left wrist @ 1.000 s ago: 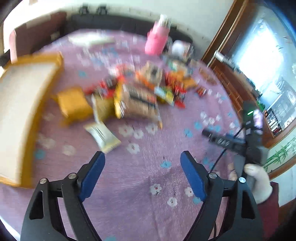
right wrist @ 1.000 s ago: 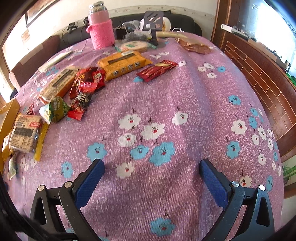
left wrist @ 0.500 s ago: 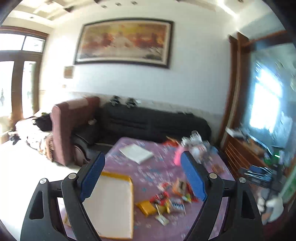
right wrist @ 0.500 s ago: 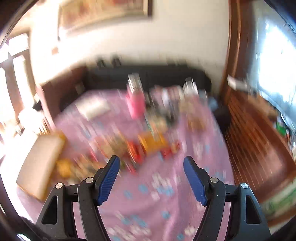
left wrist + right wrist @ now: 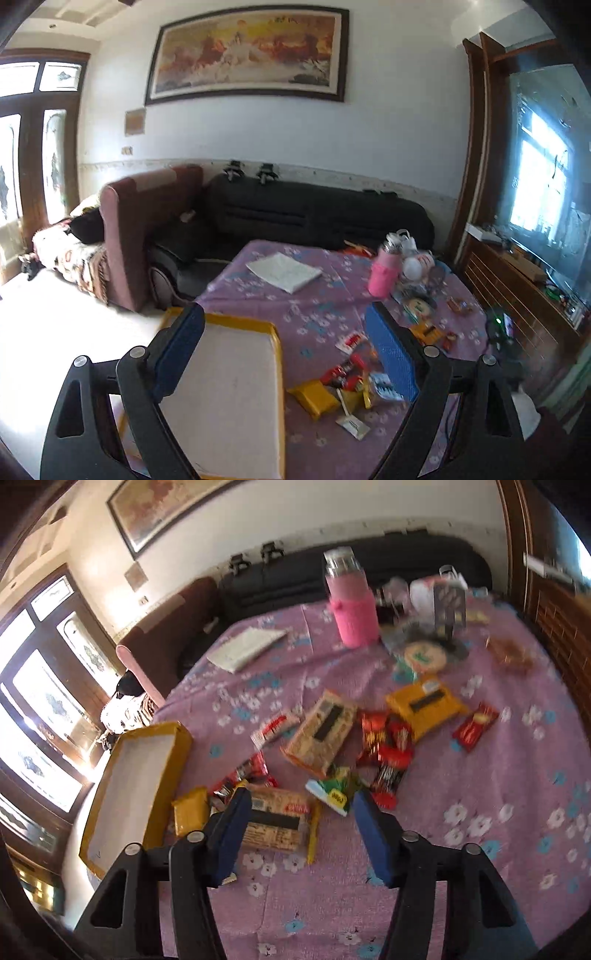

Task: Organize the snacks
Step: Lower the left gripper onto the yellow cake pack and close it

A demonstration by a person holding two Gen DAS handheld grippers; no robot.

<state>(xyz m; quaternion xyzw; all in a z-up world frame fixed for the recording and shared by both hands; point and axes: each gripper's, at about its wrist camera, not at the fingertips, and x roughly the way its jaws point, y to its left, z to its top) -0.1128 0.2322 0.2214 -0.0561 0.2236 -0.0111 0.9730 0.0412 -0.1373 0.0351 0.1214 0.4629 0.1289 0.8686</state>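
Across the purple floral tabletop (image 5: 480, 775) our snacks lie scattered, a biscuit pack (image 5: 277, 821) nearest, beside the empty yellow tray (image 5: 173, 760) meant to collect them. Our right hand-held gripper (image 5: 299, 830) hangs above, jaws just narrowing on nothing, likely sizing the pack. Our left hand-held gripper (image 5: 284, 354) hovers wide, empty, over the tray.

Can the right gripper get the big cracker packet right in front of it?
Probably yes. The right gripper is open, holds nothing, and hangs above the cracker packet, which lies on top with nothing covering it.
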